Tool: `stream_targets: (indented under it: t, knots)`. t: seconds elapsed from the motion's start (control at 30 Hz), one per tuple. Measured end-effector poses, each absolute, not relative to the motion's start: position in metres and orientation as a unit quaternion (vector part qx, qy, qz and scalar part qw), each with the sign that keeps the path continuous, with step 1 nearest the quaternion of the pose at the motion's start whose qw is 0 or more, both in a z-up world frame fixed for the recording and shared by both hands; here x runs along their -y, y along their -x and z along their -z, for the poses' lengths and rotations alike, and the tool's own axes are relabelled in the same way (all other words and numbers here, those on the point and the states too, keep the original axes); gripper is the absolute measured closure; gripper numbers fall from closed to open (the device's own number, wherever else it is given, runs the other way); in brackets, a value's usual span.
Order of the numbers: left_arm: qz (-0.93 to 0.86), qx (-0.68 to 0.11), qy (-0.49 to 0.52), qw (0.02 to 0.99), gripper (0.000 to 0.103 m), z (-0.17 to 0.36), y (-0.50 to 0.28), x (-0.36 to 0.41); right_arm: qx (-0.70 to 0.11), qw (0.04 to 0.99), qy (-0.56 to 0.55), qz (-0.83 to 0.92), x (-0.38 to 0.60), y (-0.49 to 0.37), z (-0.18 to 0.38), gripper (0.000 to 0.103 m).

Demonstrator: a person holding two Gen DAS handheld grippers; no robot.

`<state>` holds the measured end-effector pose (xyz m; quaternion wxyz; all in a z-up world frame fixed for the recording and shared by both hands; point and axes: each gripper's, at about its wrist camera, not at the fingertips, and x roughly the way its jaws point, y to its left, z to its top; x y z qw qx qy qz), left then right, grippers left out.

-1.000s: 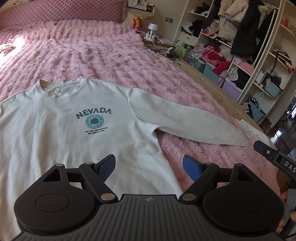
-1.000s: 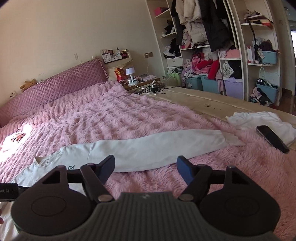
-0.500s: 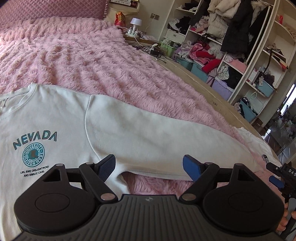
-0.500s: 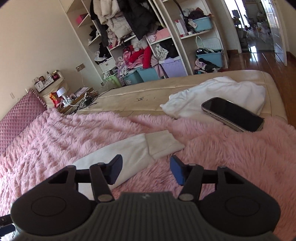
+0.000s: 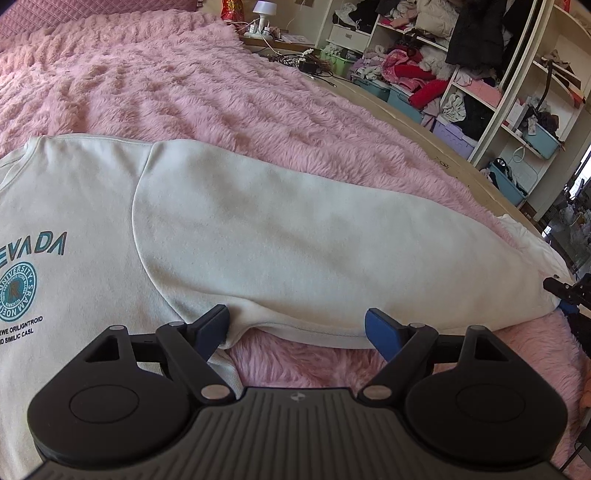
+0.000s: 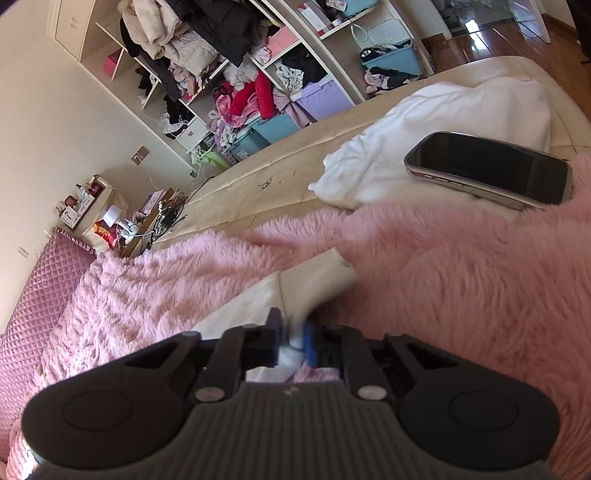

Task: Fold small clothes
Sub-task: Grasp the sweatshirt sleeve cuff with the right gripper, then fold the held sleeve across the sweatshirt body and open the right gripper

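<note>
A white sweatshirt (image 5: pixel 88 206) with a teal NEVADA print lies flat on the pink furry bedspread (image 5: pixel 192 92). Its sleeve (image 5: pixel 314 251) stretches to the right. My left gripper (image 5: pixel 297 330) is open, low over the sleeve's lower edge near the armpit, one finger on each side of that stretch. My right gripper (image 6: pixel 293 341) is shut on the sleeve's end by the cuff (image 6: pixel 317 280). The right gripper also shows at the far right edge of the left wrist view (image 5: pixel 569 291).
A black phone (image 6: pixel 487 170) lies on a white garment (image 6: pixel 436 136) near the bed's corner. Beyond the bare mattress strip (image 6: pixel 258 199) stand open shelves full of clothes (image 5: pixel 461 74) and a nightstand with a lamp (image 5: pixel 264 14).
My right gripper moved down onto the cuff end of the sleeve and closed on it. My left gripper moved closer and lower toward the sleeve near the armpit, staying open.
</note>
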<state>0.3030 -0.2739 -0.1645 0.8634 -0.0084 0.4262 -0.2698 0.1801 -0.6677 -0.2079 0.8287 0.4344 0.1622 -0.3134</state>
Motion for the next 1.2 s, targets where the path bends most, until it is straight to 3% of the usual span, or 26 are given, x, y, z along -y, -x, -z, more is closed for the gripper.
stream_targets:
  t: [0.43, 0.53, 0.9, 1.2]
  knots:
    - [0.285, -0.434, 0.037, 0.854, 0.007, 0.166, -0.319, 0.272, -0.107, 0.886, -0.374, 0.251, 0.621, -0.200, 0.130, 0.101]
    - [0.282, -0.424, 0.066, 0.858, 0.015, 0.149, -0.319, 0.254, -0.094, 0.901, -0.368, 0.209, 0.593, -0.216, 0.101, 0.101]
    - [0.181, -0.363, 0.117, 0.906, 0.014, 0.087, -0.269, 0.071, -0.078, 0.935, -0.345, 0.021, 0.407, -0.291, 0.029, 0.101]
    - [0.030, -0.342, 0.154, 0.927, 0.014, 0.079, -0.220, -0.093, -0.146, 0.931, -0.304, -0.142, 0.183, -0.338, 0.064, 0.101]
